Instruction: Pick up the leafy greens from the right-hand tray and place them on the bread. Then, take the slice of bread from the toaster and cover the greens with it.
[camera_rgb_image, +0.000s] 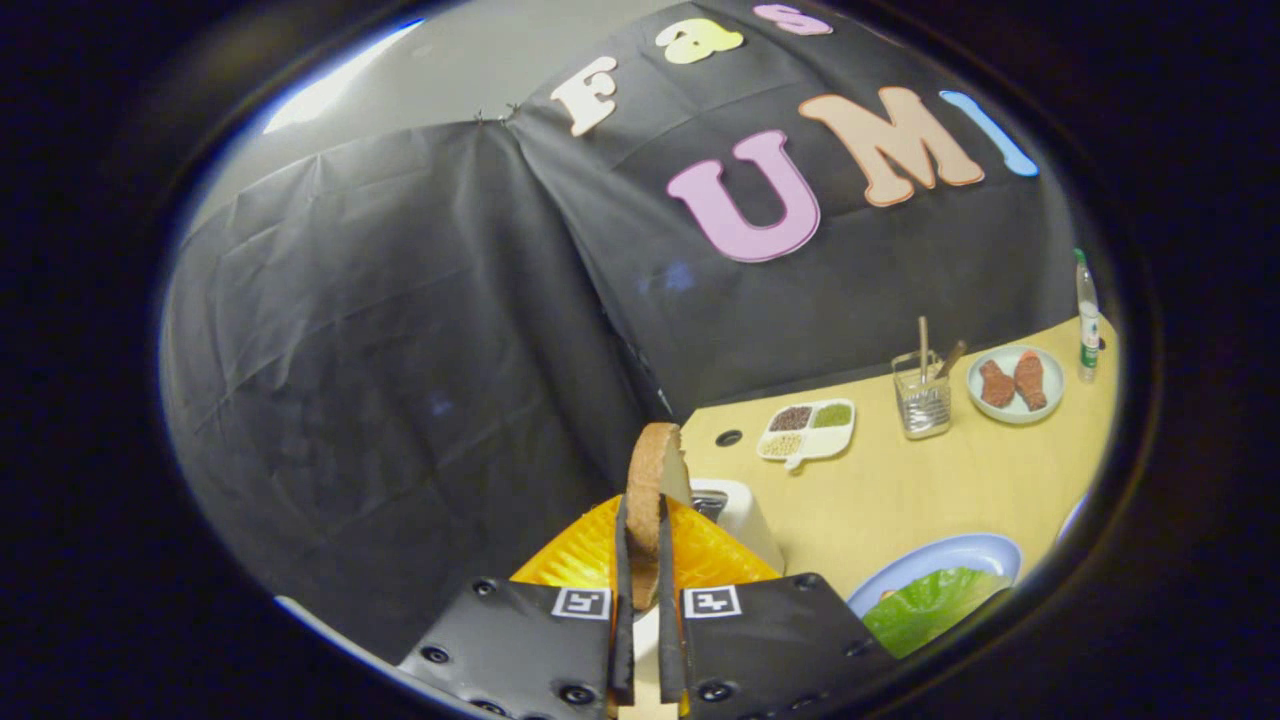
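Your gripper (645, 585) sits nearly closed, both fingers pressed flat against the two faces of a slice of bread (652, 480). Bread stands on edge between the fingers, brown crust toward you, its top rising well above the fingertips (623, 560).

Just behind and below the slice: a white toaster (738, 515), partly hidden by the bread. Whether the slice's lower edge is clear of the slot, you cannot tell; the fingers cover it. An orange ridged plate (590, 555) lies beneath and to the left of the fingers.

To the right of the fingers, on the pale wooden table (900, 490), a blue-rimmed plate (985, 548) carries the leafy greens (930, 605).

Farther back on the table: a white divided dish (808, 430) with small heaps of grains, a clear holder (922, 395) with sticks in it, a round white plate (1015, 385) with two reddish-brown pieces, and an upright bottle (1088, 315) near the cloth wall.
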